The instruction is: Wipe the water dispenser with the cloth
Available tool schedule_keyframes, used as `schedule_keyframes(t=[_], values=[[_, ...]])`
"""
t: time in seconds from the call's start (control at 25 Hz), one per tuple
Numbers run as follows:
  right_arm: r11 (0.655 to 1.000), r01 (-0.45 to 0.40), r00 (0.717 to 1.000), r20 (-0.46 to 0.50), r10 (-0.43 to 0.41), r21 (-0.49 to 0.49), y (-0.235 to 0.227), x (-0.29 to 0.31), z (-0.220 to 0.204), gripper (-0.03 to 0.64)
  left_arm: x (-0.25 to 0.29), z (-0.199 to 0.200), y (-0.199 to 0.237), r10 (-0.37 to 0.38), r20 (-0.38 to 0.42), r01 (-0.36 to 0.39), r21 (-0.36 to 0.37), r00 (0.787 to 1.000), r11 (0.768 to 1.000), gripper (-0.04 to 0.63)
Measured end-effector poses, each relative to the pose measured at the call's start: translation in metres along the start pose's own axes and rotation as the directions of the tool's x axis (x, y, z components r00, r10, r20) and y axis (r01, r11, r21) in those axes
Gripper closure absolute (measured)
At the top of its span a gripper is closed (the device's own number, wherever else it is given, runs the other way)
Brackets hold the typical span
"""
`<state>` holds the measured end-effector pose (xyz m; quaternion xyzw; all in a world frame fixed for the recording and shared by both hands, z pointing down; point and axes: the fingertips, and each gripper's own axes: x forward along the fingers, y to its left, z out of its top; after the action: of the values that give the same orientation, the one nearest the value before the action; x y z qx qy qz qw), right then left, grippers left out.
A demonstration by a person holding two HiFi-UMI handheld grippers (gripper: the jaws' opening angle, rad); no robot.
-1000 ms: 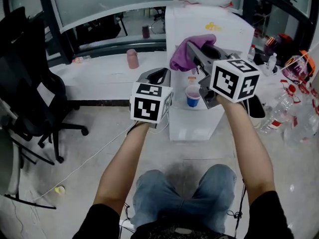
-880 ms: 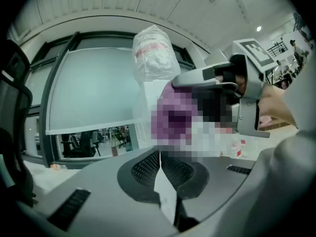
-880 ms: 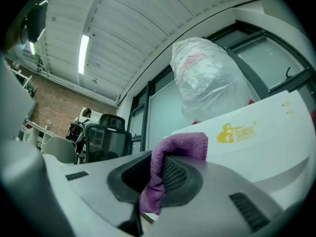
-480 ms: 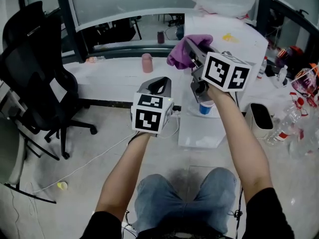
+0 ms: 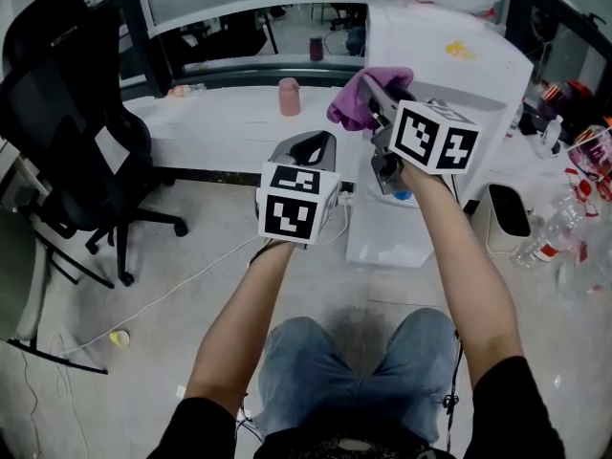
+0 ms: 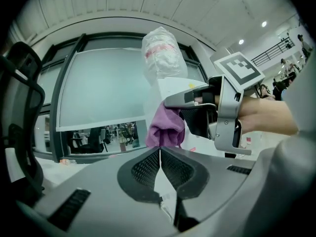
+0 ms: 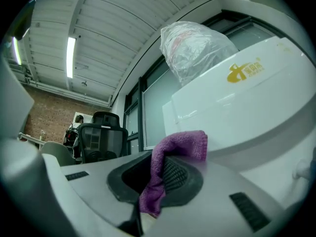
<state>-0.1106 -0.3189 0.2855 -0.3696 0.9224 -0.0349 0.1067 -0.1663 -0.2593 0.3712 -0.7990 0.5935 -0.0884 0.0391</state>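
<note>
The right claw [image 5: 371,92] is clamped on a purple cloth [image 5: 349,108]; in the right gripper view the cloth [image 7: 173,154] is pinched between its dark ribbed pads, one end folding over the top and the other hanging below. The cloth is raised at the upper left edge of the white water dispenser [image 5: 449,60], very close to it, though contact cannot be made out. A plastic-wrapped bottle [image 7: 195,48] sits on top of the dispenser. The left claw [image 6: 160,152] is closed with nothing in it, its pads meeting at the tips, and it is held nearer and to the left of the right one, well apart from the dispenser. Far left of the dispenser a low white bench [image 5: 220,137] carries a pink cup [image 5: 289,96]. A black office chair [image 5: 67,142] stands at the left, and a white bin [image 5: 507,213] and clear plastic bottles [image 5: 555,242] are on the floor at the right
</note>
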Motion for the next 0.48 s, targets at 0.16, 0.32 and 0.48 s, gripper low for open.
schedule_keyframes(t=[0.16, 0.32, 0.48], values=[[1.000, -0.002, 1.000, -0.017, 0.002, -0.010, 0.002, -0.001, -0.018, 0.577, 0.002, -0.010, -0.002, -0.006, -0.003, 0.006, -0.005, 1.000, 1.000, 0.568], [1.000, 0.010, 0.999, -0.053, -0.010, 0.004, -0.002, -0.003, -0.042, 0.577, 0.003, -0.023, -0.006, -0.011, -0.016, 0.011, -0.015, 1.000, 1.000, 0.568], [1.000, 0.022, 0.995, -0.099, -0.021, 0.002, -0.005, -0.004, -0.069, 0.577, 0.004, -0.038, -0.005, -0.013, -0.034, 0.012, -0.014, 0.999, 1.000, 0.568]])
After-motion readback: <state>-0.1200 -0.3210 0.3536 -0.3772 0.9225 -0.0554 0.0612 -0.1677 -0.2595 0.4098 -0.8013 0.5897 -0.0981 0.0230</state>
